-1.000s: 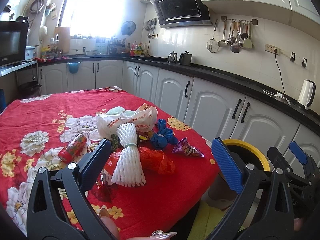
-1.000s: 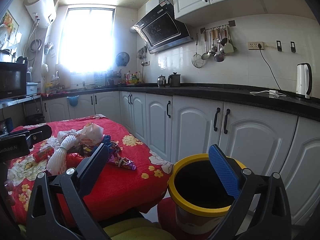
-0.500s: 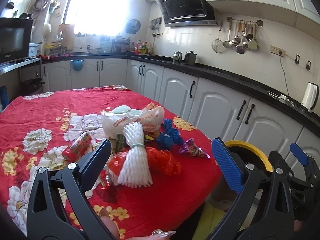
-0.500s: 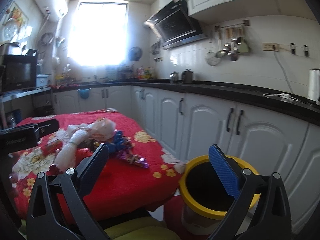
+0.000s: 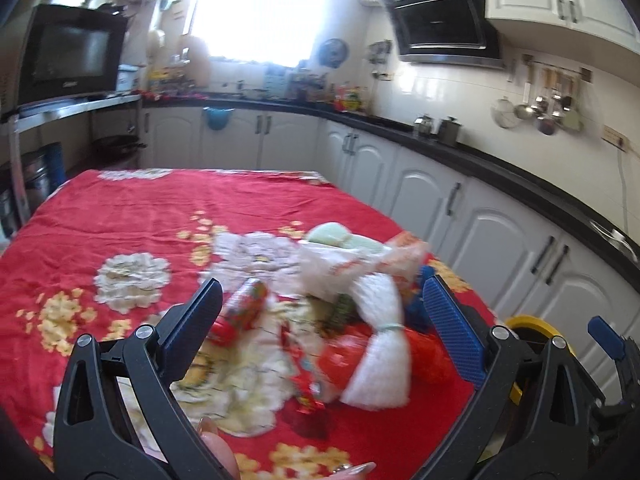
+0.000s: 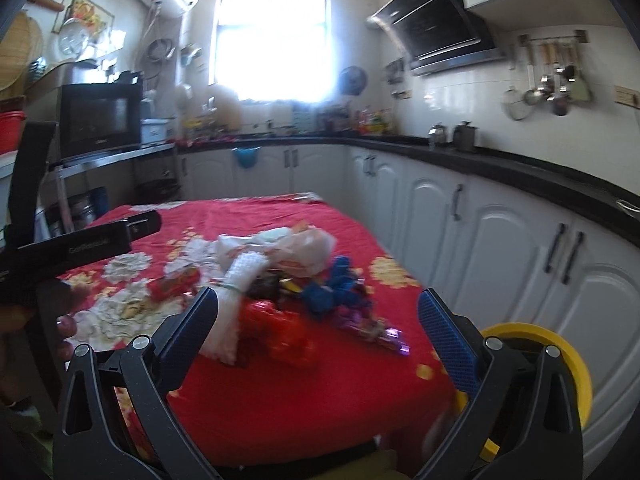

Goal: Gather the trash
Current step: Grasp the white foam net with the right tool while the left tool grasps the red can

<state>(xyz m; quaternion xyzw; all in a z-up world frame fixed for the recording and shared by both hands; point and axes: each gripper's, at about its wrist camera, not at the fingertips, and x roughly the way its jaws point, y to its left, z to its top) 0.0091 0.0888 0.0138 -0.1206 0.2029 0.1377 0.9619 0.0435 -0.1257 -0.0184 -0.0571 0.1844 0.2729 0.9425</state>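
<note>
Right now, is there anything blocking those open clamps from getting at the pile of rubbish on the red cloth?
Nothing visible does. The left gripper and right gripper are both open, facing the trash pile over bare red tablecloth. The yellow-rimmed bin sits just off the table's right edge, its path unobstructed too.

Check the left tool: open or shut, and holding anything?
Open and empty. In the left wrist view the left tool has its blue pads spread wide, with the trash pile lying on the red tablecloth beyond them, ungrasped.
</note>
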